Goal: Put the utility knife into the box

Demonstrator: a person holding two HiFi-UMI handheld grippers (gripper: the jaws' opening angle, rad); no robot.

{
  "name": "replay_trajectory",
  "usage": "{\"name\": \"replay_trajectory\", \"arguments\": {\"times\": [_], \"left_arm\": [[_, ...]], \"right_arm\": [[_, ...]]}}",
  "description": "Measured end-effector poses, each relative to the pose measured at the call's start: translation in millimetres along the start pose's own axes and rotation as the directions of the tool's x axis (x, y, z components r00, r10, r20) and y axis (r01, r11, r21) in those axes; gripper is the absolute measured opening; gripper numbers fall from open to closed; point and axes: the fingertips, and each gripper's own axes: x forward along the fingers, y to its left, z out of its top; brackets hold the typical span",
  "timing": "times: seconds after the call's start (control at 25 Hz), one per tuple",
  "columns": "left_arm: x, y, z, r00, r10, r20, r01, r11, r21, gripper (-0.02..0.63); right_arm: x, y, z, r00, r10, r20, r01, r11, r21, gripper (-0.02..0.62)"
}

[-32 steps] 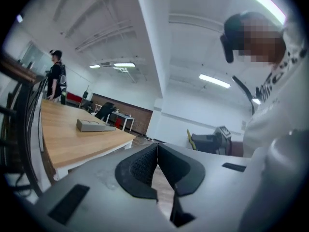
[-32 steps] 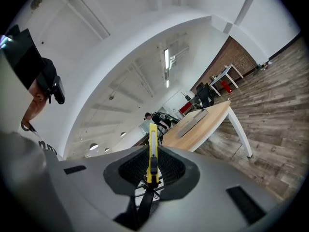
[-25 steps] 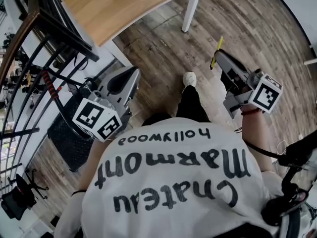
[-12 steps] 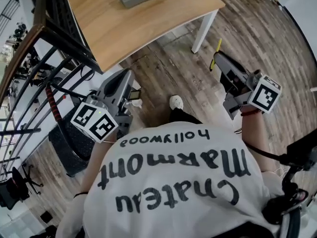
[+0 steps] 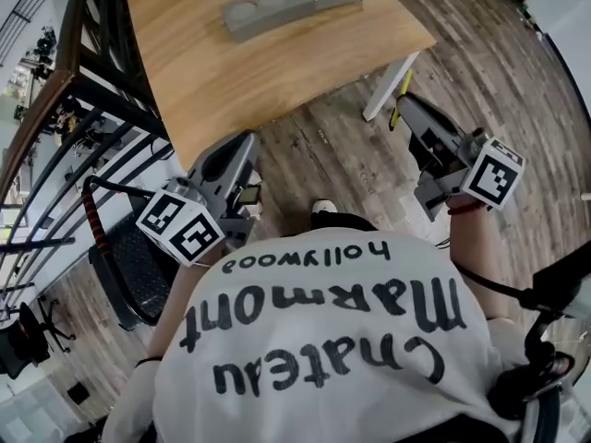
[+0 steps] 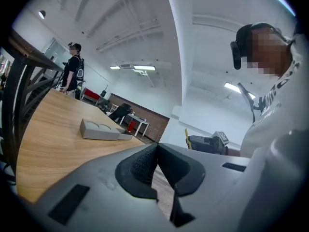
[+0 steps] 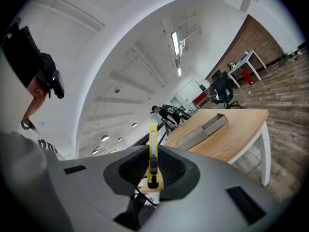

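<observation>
Yellow utility knife [image 7: 152, 149] is clamped between the jaws of the right gripper [image 7: 153, 170], which close on its lower part while the rest stands out past the jaw tips. In the head view the knife [image 5: 404, 90] is off the table [image 5: 231, 72], over the plank floor [image 5: 517, 90], just beside the white table leg [image 5: 388, 86] at the near right corner.

The left gripper [image 5: 242, 146] is held at the table's near edge. Its pads meet at the tip with nothing between them [image 6: 155, 153].

A black railing [image 5: 55, 155] runs along the table's left edge. The grey box [image 5: 286, 3] lies toward the far right part of the table, well apart from both grippers. Its left portion carries two round recesses and its right end is an open rectangular compartment. The table's near right corner stands between the knife and the box. A second person [image 6: 73, 71] stands beyond the table's far end.

The knife body is slim and yellow, with a black slider on its visible face.
</observation>
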Motion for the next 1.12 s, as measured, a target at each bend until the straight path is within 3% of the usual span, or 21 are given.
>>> {"name": "replay_trajectory", "arguments": {"times": [0.32, 1.12], "left_arm": [[35, 16, -8, 1.000, 0.020, -0.022, -0.020, 1.000, -0.010, 0.006], [36, 26, 17, 0.996, 0.089, 0.020, -0.090, 0.995, 0.041, 0.006]], "right_arm": [[9, -48, 7, 1.000, 0.015, -0.013, -0.015, 0.999, 0.041, 0.057], [29, -50, 20, 0.996, 0.077, -0.049, -0.076, 0.997, 0.025, 0.057]]}}
